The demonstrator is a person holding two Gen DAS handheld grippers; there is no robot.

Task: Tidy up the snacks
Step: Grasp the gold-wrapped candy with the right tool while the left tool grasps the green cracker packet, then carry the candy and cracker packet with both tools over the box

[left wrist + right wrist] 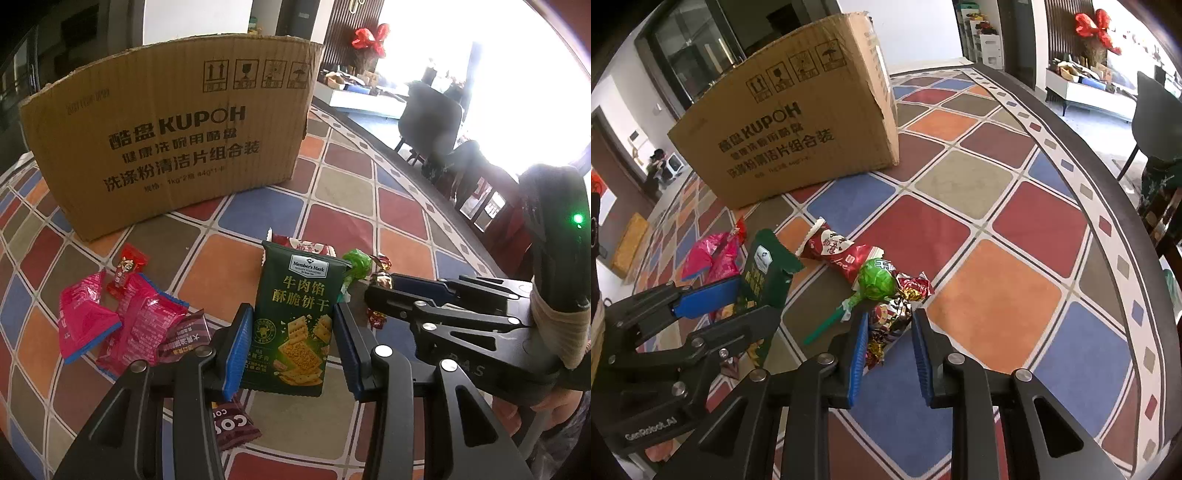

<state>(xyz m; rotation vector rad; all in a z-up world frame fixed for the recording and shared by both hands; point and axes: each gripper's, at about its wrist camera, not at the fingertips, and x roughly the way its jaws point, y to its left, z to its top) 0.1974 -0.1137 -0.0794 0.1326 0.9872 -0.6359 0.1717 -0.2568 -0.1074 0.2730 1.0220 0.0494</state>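
Note:
My left gripper [293,341] is shut on a dark green Member's Mark cracker packet [300,314], held upright between the blue pads; the packet also shows in the right wrist view [764,269]. My right gripper [888,350] is open, its jaws either side of small gold-and-red foil candies [886,328] on the table. A green lollipop [875,282] and a red snack wrapper [834,251] lie just beyond. Pink packets [110,321] lie left of the left gripper. A cardboard box [170,140] stands at the back.
A checkered cloth [993,306] covers the round table, whose dark edge [1108,206] curves on the right. A small red candy [125,271] and a brown packet [232,424] lie near the left gripper. Chairs [428,122] stand beyond the table.

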